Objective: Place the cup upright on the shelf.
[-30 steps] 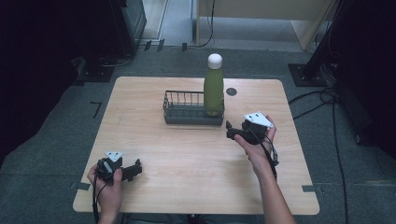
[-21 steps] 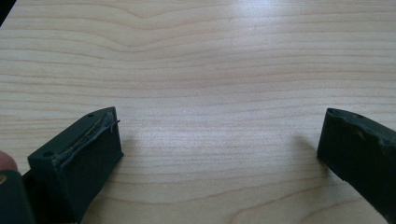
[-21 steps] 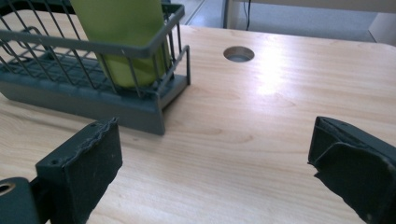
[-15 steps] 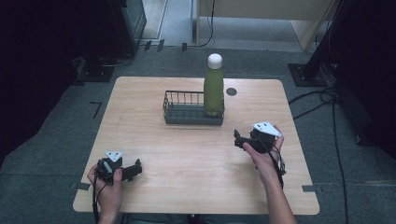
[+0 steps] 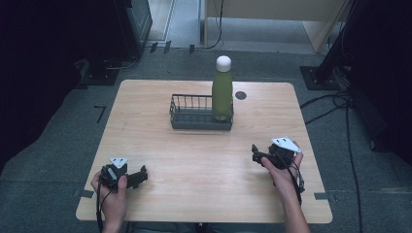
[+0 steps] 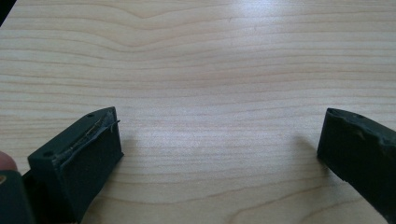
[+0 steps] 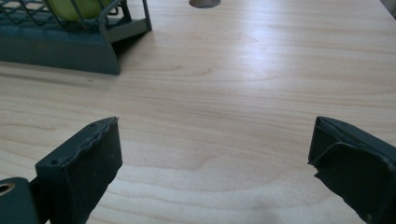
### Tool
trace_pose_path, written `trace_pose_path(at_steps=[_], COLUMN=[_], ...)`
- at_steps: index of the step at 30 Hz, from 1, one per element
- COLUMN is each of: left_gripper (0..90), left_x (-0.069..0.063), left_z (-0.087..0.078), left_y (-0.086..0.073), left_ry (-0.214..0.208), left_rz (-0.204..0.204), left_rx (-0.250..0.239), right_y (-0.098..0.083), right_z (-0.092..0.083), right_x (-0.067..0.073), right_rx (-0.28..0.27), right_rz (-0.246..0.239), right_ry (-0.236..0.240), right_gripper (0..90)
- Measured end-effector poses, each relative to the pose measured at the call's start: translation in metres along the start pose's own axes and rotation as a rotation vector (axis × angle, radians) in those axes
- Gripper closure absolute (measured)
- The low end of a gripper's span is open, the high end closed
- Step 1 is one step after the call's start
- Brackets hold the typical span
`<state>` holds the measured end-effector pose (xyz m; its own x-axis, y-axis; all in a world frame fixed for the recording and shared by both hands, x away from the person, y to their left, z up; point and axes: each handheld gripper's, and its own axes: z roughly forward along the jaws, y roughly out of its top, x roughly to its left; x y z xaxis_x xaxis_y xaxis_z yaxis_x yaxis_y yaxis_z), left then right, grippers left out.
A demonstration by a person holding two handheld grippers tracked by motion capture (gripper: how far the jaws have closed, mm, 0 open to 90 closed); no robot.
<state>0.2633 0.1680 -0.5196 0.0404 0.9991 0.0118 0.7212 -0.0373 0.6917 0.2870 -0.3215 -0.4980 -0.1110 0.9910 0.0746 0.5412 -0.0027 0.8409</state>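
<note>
the bottle (image 5: 222,94) is a yellow-green with a white cap (image 5: 223,63), and it stands in a dark grey wire basket (image 5: 194,116) — the same green shows through the mesh in the right gripper view. the table (image 5: 194,160) is pale wood with a wavy brown grain, marked by one small dark round spot (image 5: 240,95) near its far edge. both the left gripper (image 5: 141,175) and the right gripper (image 5: 255,153) are black, each topped with a light grey three-cornered plate — the floor (image 5: 58,160) around is a dull grey.
</note>
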Motion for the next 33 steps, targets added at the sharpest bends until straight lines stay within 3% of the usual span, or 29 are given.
trace_pose_path(at_steps=[11, 22, 26, 30, 33], left_gripper=[0.0, 0.0, 0.0, 0.0, 0.0], left_x=[0.000, 0.000, 0.000, 0.000, 0.000], left_z=[0.000, 0.000, 0.000, 0.000, 0.000], left_y=[0.000, 0.000, 0.000, 0.000, 0.000], left_ry=[0.000, 0.000, 0.000, 0.000, 0.000], left_rz=[0.000, 0.000, 0.000, 0.000, 0.000], left_rx=[0.000, 0.000, 0.000, -0.001, 0.000], right_y=[-0.019, -0.038, -0.041, -0.045, -0.048], right_z=[-0.007, -0.019, -0.023, -0.027, -0.031], right_x=[-0.016, -0.046, -0.051, -0.053, -0.055], right_rx=[0.033, 0.070, 0.083, 0.119, 0.134], right_rz=[0.012, 0.046, 0.057, 0.029, 0.043], right_ry=[-0.028, -0.097, -0.107, -0.117, -0.120], right_gripper=[2.5, 2.6, 2.7, 2.2, 2.1])
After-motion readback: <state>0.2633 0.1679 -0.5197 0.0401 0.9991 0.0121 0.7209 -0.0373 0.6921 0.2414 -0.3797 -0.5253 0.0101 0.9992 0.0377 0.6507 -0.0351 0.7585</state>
